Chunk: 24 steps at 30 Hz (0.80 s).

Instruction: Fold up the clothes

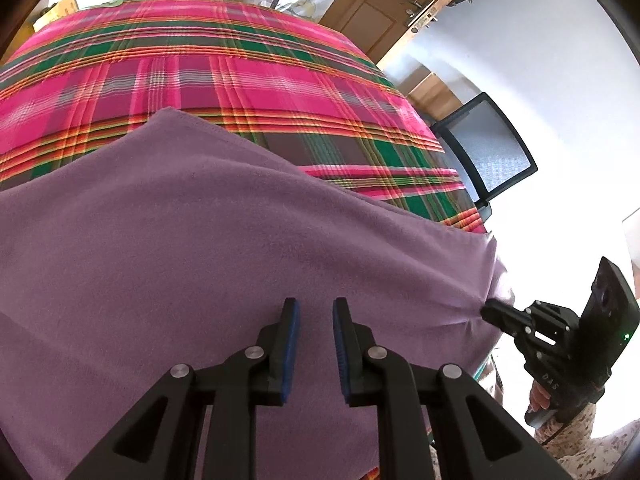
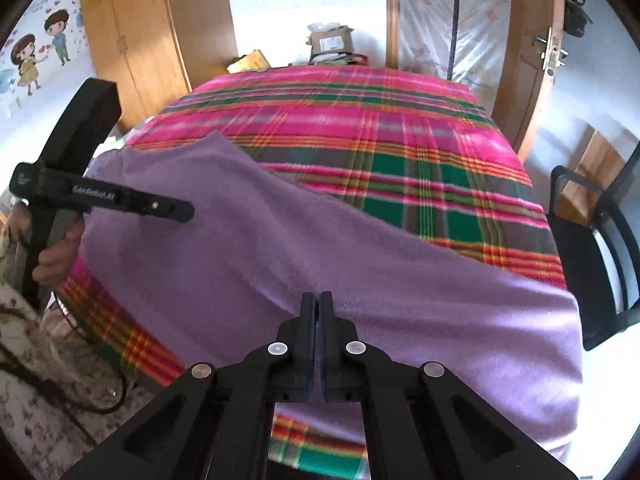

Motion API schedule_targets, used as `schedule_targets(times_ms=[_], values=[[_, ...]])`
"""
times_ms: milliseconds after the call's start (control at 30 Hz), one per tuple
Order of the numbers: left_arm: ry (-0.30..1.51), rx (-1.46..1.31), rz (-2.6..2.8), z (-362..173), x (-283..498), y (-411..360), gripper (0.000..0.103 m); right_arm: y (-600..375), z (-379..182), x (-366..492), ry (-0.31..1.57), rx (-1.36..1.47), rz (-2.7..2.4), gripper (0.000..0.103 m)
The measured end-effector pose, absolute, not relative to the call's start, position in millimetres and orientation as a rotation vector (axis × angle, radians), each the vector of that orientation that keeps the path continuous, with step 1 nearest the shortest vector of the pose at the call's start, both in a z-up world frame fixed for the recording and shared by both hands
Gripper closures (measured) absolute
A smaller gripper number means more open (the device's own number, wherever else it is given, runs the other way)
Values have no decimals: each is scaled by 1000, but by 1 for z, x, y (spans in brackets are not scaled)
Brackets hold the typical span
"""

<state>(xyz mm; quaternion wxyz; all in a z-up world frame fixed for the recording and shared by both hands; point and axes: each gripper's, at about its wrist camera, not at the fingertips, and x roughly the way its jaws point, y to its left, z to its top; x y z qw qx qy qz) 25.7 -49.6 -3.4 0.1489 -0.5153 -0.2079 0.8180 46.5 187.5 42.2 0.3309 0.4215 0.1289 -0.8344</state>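
A purple fleece cloth (image 1: 200, 240) lies spread over the near half of a pink and green plaid-covered surface (image 1: 240, 60). My left gripper (image 1: 315, 308) hovers over the cloth's near part, its blue pads apart with nothing pinched between them. At the cloth's right edge my right gripper (image 1: 488, 311) is shut on the fabric, and creases fan out from its tip. In the right wrist view the right gripper (image 2: 319, 300) has its jaws together on a raised fold of the purple cloth (image 2: 360, 260). The left gripper (image 2: 188, 212) reaches in from the left, above the cloth.
A black mesh chair (image 2: 592, 260) stands against the right side of the plaid surface (image 2: 360, 120). Cardboard boxes (image 2: 332, 40) sit beyond its far edge, with a wooden wardrobe (image 2: 140, 40) and a door (image 1: 400, 12) behind. A hand (image 2: 60, 256) grips the left handle.
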Motion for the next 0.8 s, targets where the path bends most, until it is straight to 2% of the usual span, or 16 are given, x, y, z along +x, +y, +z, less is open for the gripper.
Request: schedule_targets(times_ms=[100,333,433,600,800], values=[[-590,-1476,2345,-3,24,-46,86,190,31,45,294,1161,-2164,102],[-586,-1476,2319,-6,19,-40,86,185,26,48,330,1193,-2124,101],[-595,-1483,2308,-9,17,-41,86,181,17,48,404,1240,-2075,101],[-603,-1481,2299,-10,18,-42,85,178,47,46,411,1102,-2065,98],[-591,-1481,2302,-9,18,-41,85,177,61,6,422,1013,-2154,85]])
